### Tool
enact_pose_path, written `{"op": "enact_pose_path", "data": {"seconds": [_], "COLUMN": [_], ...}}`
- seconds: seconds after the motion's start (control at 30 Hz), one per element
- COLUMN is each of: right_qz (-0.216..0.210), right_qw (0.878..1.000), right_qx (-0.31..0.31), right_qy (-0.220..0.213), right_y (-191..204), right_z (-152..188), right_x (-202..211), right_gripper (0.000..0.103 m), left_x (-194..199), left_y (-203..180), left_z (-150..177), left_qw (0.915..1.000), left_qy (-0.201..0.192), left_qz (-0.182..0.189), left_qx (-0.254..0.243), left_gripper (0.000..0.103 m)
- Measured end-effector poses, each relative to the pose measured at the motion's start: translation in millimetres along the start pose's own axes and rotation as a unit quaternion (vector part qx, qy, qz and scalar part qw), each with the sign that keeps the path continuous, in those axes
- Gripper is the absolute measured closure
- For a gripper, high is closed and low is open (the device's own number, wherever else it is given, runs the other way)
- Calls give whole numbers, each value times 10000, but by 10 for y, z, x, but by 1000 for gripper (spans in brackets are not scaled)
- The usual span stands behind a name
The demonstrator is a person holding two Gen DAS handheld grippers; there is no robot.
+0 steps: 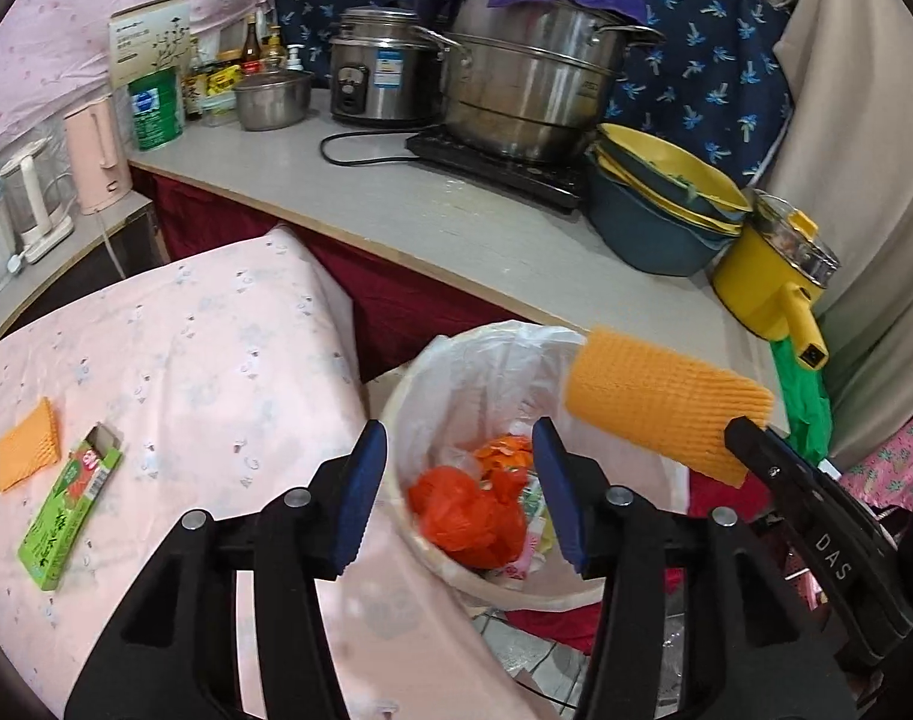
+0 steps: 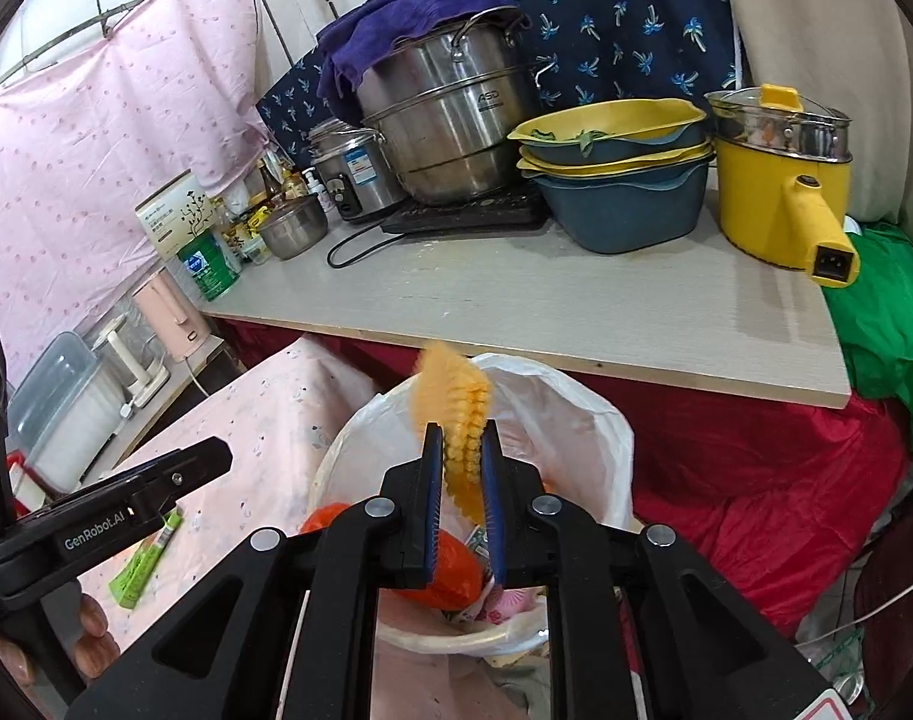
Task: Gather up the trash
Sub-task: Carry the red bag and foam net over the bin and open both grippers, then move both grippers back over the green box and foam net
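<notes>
A round bin with a white liner (image 1: 486,354) (image 2: 582,414) stands beside the pink-covered table and holds an orange bag (image 1: 465,510) and scraps. My right gripper (image 2: 461,456) is shut on an orange foam net sleeve (image 2: 456,414) (image 1: 666,405) and holds it over the bin's opening. My left gripper (image 1: 456,480) is open and empty, above the bin's near rim. On the table lie a second orange foam net (image 1: 25,447) and a green carton (image 1: 72,516) (image 2: 141,564).
A grey counter (image 1: 396,204) behind the bin carries steel pots, a rice cooker, stacked yellow and blue basins (image 1: 660,204) and a yellow electric pot (image 2: 780,180). Red cloth (image 2: 756,480) and a green bag lie to the right. Kettles stand at left.
</notes>
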State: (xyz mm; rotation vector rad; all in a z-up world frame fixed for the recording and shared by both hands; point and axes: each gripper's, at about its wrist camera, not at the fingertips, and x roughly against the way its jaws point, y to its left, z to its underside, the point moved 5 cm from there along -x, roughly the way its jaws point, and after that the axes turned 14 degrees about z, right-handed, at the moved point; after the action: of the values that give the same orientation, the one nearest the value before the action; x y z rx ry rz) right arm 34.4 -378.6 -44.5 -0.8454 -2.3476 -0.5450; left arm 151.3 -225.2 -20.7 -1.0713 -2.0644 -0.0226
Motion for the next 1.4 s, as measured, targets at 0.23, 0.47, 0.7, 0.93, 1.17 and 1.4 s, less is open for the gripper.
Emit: {"op": "enact_pose_path", "data": {"seconds": [0.23, 0.47, 0.7, 0.93, 1.17, 1.4], "right_qz": [-167, -358, -613, -886, -1146, -1331], "right_qw": [9997, 9986, 9959, 9916, 9847, 9779], "right_qx": [181, 388, 663, 922, 1251, 1503], "right_qy": [27, 17, 104, 213, 404, 588], "right_y": [275, 575, 1015, 1490, 2042, 2529], "right_z": [46, 70, 209, 379, 632, 865], "right_x": [-49, 17, 78, 141, 147, 64], "right_gripper": [68, 67, 65, 62, 62, 62], "left_x": [138, 350, 643, 968, 1227, 1267], "left_y": [303, 661, 1087, 1543, 2016, 2401], "left_z": [66, 192, 355, 580, 838, 1040], "left_qw": [9992, 9969, 9934, 9889, 9841, 9816], "left_qy": [-96, -204, -283, -285, -235, -75], "left_qz": [-360, -642, -933, -1328, -1626, -1777], "left_qx": [131, 400, 612, 603, 670, 701], "left_gripper": [47, 38, 37, 28, 19, 15]}}
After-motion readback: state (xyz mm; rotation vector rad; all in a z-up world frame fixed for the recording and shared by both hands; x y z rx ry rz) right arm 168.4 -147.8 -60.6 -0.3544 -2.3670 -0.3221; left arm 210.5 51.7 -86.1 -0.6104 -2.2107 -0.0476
